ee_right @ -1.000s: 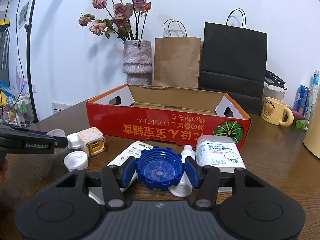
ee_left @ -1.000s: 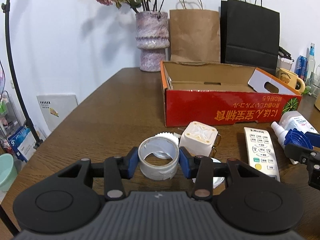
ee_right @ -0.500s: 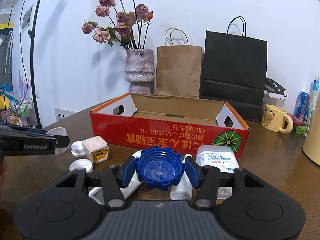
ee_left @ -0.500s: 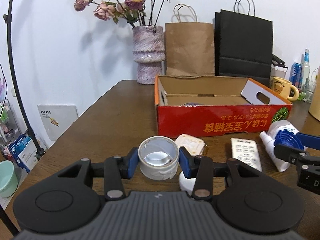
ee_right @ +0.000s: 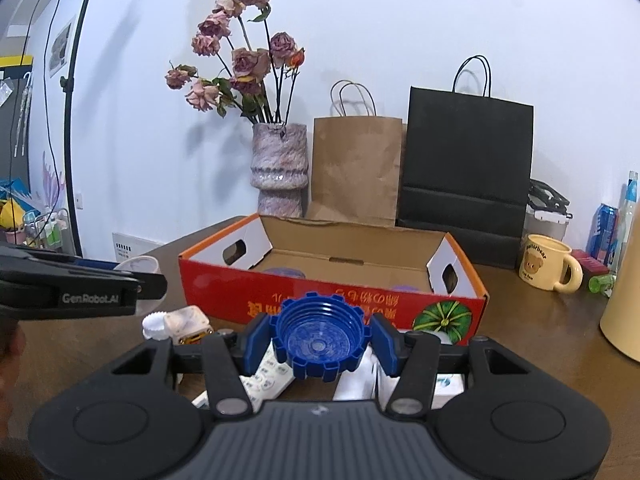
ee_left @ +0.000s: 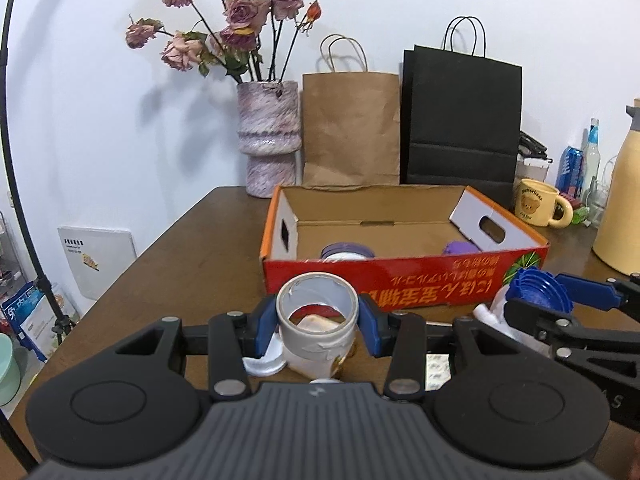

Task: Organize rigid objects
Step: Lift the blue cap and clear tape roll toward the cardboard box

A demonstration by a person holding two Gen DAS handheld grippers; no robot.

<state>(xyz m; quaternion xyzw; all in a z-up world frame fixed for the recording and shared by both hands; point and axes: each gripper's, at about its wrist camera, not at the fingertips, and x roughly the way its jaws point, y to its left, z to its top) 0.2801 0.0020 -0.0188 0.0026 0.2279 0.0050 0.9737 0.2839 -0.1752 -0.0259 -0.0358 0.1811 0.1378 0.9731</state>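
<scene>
My left gripper (ee_left: pixel 318 322) is shut on a grey roll of tape (ee_left: pixel 318 328), held above the brown table in front of the red cardboard box (ee_left: pixel 404 276). My right gripper (ee_right: pixel 320 340) is shut on a blue notched lid (ee_right: pixel 320 338), also raised just short of the box (ee_right: pixel 332 300). In the left wrist view the blue lid (ee_left: pixel 536 288) and the right gripper's arm show at the right. Purple items (ee_left: pixel 346 250) lie inside the box. Under the grippers lie a white remote (ee_right: pixel 268 378), a white cube (ee_right: pixel 186 322) and white caps.
A vase of dried roses (ee_left: pixel 270 140), a brown paper bag (ee_left: pixel 352 128) and a black bag (ee_left: pixel 462 120) stand behind the box. A yellow mug (ee_right: pixel 550 268), a cream jug (ee_left: pixel 622 196) and bottles are at the right. A stand pole (ee_right: pixel 74 120) rises at the left.
Both grippers have risen with their loads. The left one has also moved toward the box, so its inside with the purple items now shows.
</scene>
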